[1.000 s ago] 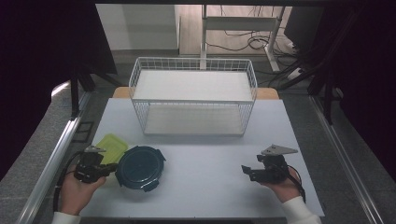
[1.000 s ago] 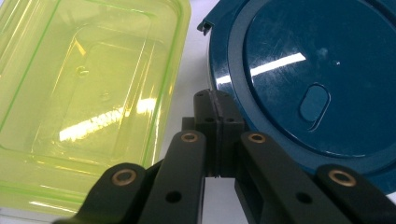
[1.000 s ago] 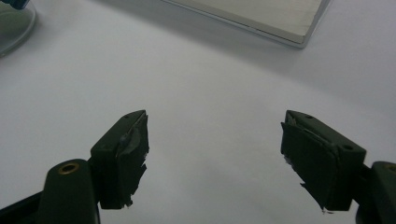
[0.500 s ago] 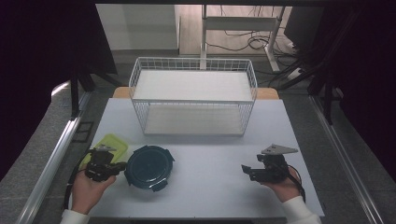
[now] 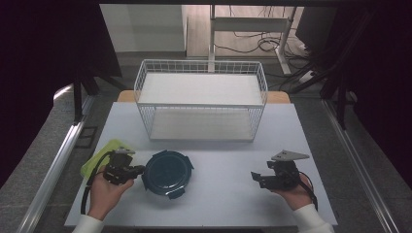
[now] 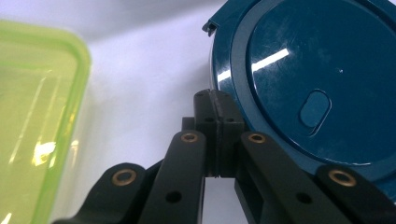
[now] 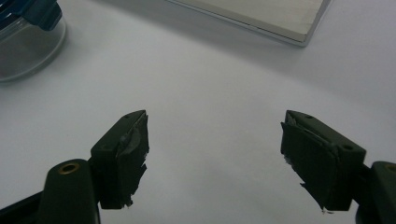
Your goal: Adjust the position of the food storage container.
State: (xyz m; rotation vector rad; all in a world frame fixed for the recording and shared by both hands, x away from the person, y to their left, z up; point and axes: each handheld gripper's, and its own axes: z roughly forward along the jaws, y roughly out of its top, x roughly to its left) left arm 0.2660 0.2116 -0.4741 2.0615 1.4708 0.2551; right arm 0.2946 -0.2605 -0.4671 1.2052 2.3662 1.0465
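The left gripper (image 5: 137,169) has its jaws pressed together, their tips touching the left rim of the round container (image 5: 167,173) with the dark blue lid, near-left on the table (image 5: 223,145). The right gripper (image 5: 257,176), near right, has its jaws spread with nothing between them. Since the earlier frames, the left gripper and round container have shifted right, uncovering the green container (image 5: 99,156). The left gripper view shows the lid's oval mark (image 6: 314,108). The wire basket (image 5: 201,99) stands far, its contents unseen.

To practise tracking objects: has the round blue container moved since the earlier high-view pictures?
Yes. The round blue container has slid right, away from the green lid, pushed by the shut left gripper.
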